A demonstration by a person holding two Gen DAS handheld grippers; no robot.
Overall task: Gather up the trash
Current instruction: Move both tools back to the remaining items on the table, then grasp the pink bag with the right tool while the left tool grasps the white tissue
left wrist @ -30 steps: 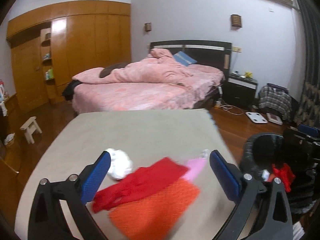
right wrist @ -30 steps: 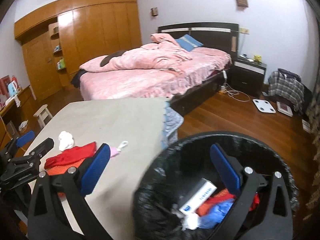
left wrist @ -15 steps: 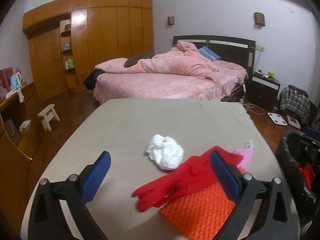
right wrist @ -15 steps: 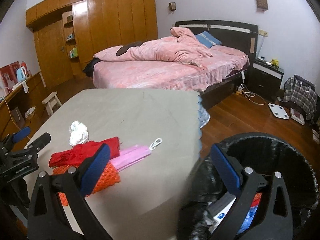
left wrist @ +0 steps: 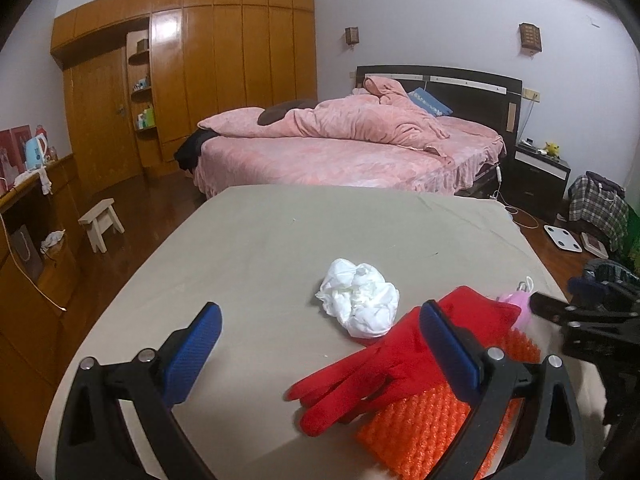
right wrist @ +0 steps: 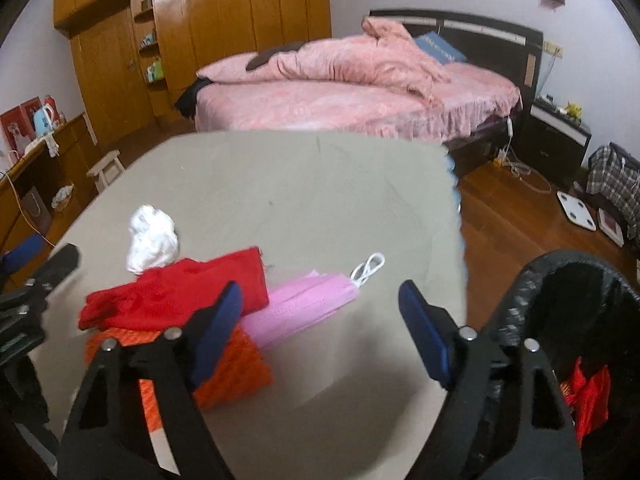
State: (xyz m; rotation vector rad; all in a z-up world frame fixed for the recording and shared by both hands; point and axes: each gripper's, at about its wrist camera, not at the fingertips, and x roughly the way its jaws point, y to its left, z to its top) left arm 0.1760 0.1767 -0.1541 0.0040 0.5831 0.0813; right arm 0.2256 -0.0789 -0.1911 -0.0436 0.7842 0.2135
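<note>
Lying crumpled: white tissue (left wrist: 360,304), red glove (left wrist: 404,352).

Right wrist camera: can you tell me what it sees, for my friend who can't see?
The right gripper is closing over a table, nothing between its fingers. Ahead lie a pink face mask, a red glove, an orange mat and a crumpled white tissue; a black trash bin stands at right.

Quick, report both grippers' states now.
Left gripper: open, holding nothing, above the red glove.
Right gripper: jaws closing, nothing between them yet, near the pink mask.
</note>
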